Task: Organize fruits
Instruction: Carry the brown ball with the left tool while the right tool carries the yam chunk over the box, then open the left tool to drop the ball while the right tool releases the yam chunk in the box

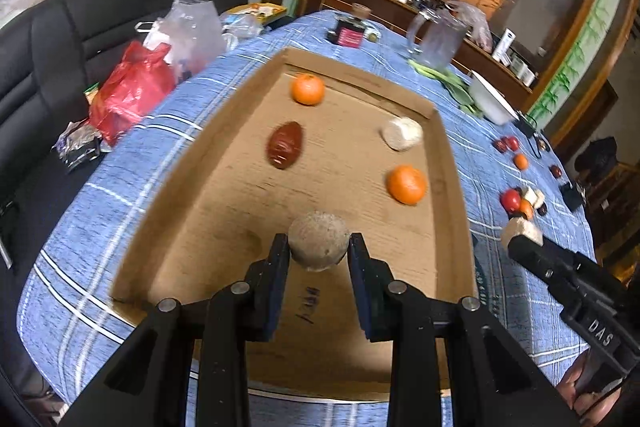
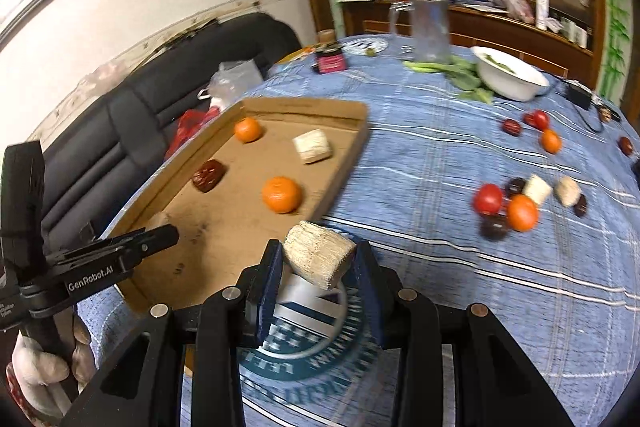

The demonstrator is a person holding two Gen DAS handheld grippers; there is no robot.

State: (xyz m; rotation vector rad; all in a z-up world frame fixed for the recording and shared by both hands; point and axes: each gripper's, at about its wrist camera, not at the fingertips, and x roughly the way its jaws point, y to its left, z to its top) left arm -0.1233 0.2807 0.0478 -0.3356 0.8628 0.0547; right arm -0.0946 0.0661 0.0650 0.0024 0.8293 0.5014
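The left hand-held gripper (image 1: 319, 247) is clamped on a round, grey-brown fruit (image 1: 319, 245), its pads pressing either side, and holds it above the near part of a shallow cardboard tray (image 1: 450, 179). The right hand-held gripper (image 2: 319, 259) grips a pale, ridged cylindrical chunk (image 2: 320, 254) tilted between its fingers – it sits over the blue checked cloth of the table (image 2: 420, 155), just beside the tray's near right corner.

Inside the tray lie two oranges (image 1: 307, 89) (image 1: 406, 184), a dark red date-like fruit (image 1: 284, 145) and another pale chunk (image 1: 401, 133), all well apart from one another and beyond the left gripper's tips.

Further right on the table – well away from both grippers – a loose cluster of fruit remains: a red tomato (image 2: 488, 198), an orange (image 2: 522, 212), dark fruits and two pale chunks, with more red and orange pieces behind them near a white bowl (image 2: 516, 83).
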